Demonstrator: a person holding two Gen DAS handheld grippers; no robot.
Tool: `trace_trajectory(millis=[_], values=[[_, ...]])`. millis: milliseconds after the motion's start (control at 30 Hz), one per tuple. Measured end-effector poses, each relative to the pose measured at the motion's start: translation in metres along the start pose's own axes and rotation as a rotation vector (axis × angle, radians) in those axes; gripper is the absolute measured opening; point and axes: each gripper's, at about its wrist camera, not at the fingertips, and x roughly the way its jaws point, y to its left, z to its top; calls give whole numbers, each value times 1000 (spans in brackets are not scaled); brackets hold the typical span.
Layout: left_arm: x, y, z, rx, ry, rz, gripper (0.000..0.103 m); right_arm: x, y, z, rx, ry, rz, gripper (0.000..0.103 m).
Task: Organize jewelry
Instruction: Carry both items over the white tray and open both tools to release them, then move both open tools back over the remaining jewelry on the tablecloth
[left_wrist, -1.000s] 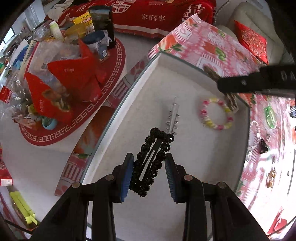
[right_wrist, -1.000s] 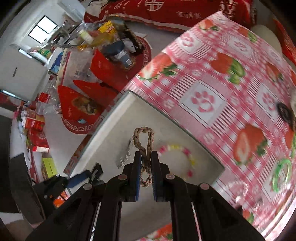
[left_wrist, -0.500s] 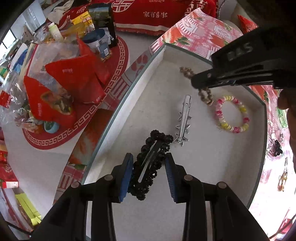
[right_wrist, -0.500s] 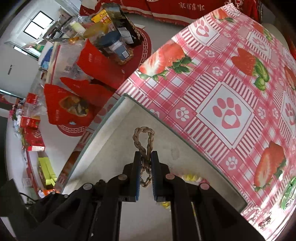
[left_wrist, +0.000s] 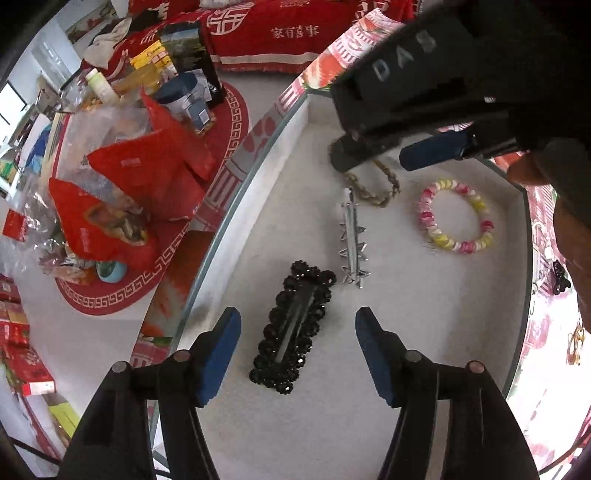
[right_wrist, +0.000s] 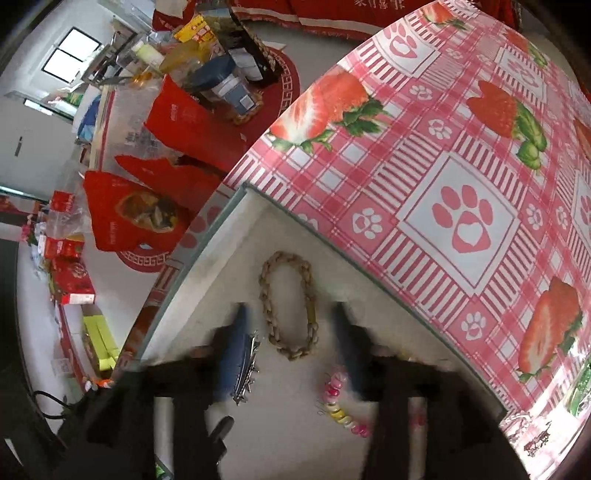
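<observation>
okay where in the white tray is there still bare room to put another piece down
Bare lining shows in the tray right of the black beaded clip, below the pastel bead bracelet, toward the right wall. The far corner is crowded: the braided bracelet, the silver clip and the bead bracelet lie close together there.

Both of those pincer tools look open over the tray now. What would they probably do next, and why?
Probably lift both away and fetch more pieces. The black beaded clip lies free between the open left gripper's fingers, and the braided bracelet lies free between the right gripper's, both on the tray. More jewelry seems to remain on the tablecloth.
</observation>
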Motion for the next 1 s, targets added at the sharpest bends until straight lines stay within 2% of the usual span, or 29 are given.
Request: trace_trajectory(millis=[133,333,433,467,500,533,767,867,1000], values=[[-5,-2,3,1,-2,4,70,-13,-5,-2,27,-10,61,61],[-14,-5,7,18,-7,-3,70,-45,-19,-13,67,-61,91,62],[-21,-9,9,27,-15,-18,70,-63,-33,-24,99,-92,78,65],[-23,-11,10,28,-17,-21,89,-71,-41,-30,116,-109,66,66],[-26,-13,11,27,-23,-23,100,-77,-48,-36,135,-119,54,66],[-29,-15,11,26,-38,-24,103,-81,-55,-42,152,-124,47,67],[-41,-50,17,115,-36,-50,103,-108,-111,-96,292,-134,6,67],[-51,-71,21,160,-49,-82,103,-117,-137,-124,345,-129,-25,75],[-63,-106,27,219,-56,-110,103,-125,-167,-158,420,-121,-52,75]])
